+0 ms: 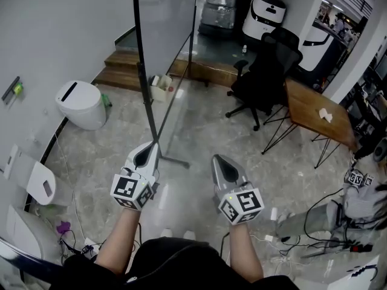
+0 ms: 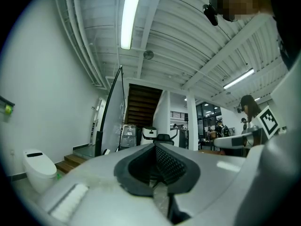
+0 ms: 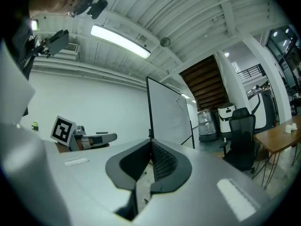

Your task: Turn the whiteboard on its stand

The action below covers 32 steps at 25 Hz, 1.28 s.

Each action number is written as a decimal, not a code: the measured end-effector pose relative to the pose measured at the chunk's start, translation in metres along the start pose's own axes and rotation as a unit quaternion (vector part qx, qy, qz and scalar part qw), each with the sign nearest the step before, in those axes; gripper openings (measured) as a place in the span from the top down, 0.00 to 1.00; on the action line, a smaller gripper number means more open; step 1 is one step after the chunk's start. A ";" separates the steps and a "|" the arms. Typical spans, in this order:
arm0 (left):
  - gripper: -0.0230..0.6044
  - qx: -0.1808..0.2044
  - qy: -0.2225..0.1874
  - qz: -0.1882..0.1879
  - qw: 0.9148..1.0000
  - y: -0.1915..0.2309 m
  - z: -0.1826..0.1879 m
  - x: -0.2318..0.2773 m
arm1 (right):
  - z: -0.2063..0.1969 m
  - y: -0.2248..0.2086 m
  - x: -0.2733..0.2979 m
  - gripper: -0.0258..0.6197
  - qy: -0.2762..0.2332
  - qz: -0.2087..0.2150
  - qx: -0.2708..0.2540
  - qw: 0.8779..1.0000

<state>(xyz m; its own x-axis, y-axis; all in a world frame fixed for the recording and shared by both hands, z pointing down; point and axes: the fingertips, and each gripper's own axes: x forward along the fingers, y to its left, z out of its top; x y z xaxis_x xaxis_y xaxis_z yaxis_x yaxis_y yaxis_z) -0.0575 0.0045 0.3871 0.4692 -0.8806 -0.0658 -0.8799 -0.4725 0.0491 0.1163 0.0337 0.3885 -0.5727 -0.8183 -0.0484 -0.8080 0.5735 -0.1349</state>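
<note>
The whiteboard (image 1: 166,23) stands on the floor ahead of me, edge-on in the head view, with a black post (image 1: 144,71) and a stand foot (image 1: 175,161). My left gripper (image 1: 147,151) is shut and empty, just short of the post's base. My right gripper (image 1: 222,162) is also shut and empty, to the right of the stand and apart from it. The left gripper view shows the whiteboard (image 2: 112,114) far beyond the left gripper (image 2: 155,147). In the right gripper view the whiteboard (image 3: 169,114) rises behind the right gripper (image 3: 151,145).
A white round bin (image 1: 81,104) stands at the left by the wall. Wooden steps (image 1: 121,65) lie behind the board. A black office chair (image 1: 266,71) and a wooden table (image 1: 314,110) stand at the right. Cables and equipment (image 1: 326,225) lie on the floor at the lower right.
</note>
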 end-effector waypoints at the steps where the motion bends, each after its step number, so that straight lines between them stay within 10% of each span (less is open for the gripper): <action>1: 0.96 0.000 0.000 0.000 1.000 -0.002 -0.001 -0.001 | -0.002 -0.002 -0.002 0.95 0.001 0.000 -0.002 1.000; 32: 0.96 -0.007 0.007 -0.011 1.000 -0.052 -0.031 0.053 | -0.002 -0.059 -0.030 0.95 0.002 -0.005 -0.014 1.000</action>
<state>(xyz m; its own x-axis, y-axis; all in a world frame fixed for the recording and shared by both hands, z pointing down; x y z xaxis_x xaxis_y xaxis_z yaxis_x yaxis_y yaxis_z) 0.0154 -0.0185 0.4115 0.4892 -0.8706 -0.0533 -0.8686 -0.4918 0.0611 0.1803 0.0244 0.3999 -0.5655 -0.8236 -0.0433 -0.8168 0.5666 -0.1084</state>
